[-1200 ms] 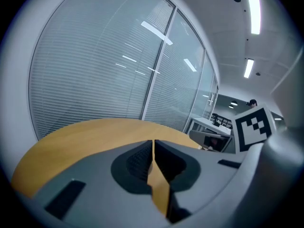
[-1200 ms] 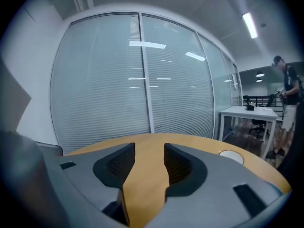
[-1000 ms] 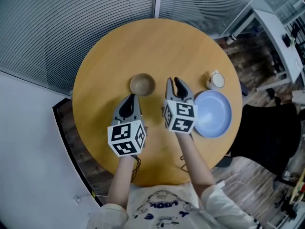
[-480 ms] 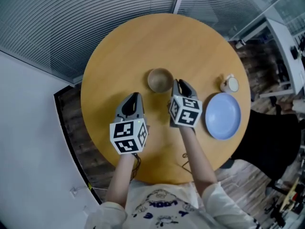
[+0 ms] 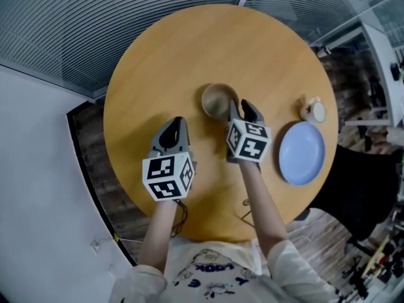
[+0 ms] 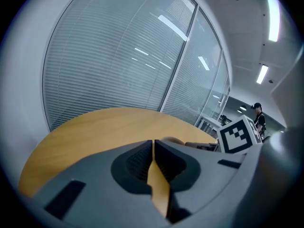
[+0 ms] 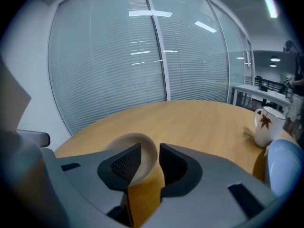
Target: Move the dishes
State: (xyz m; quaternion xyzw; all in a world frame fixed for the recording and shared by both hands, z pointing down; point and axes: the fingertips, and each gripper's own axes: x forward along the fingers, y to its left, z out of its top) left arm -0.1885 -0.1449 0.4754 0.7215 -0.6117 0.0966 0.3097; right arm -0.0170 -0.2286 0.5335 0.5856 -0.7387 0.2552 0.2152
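Bowl [image 5: 218,100]: straight ahead of your right claw [image 5: 243,108] — the nearer one.
Right claw: slightly spread, just opening, nothing pinched.
Left claw [image 5: 176,124]: pressed together.

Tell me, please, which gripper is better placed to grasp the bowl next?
Right. The right gripper is at the rim of the bowl; its jaws have just been opening, the rim lined up with their gap, ungripped. The left gripper is shut, farther off.

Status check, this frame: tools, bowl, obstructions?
Left tool shut, empty. Right tool jaws just opening, at bowl rim, not gripping. Mug, plate off right, nothing blocking.
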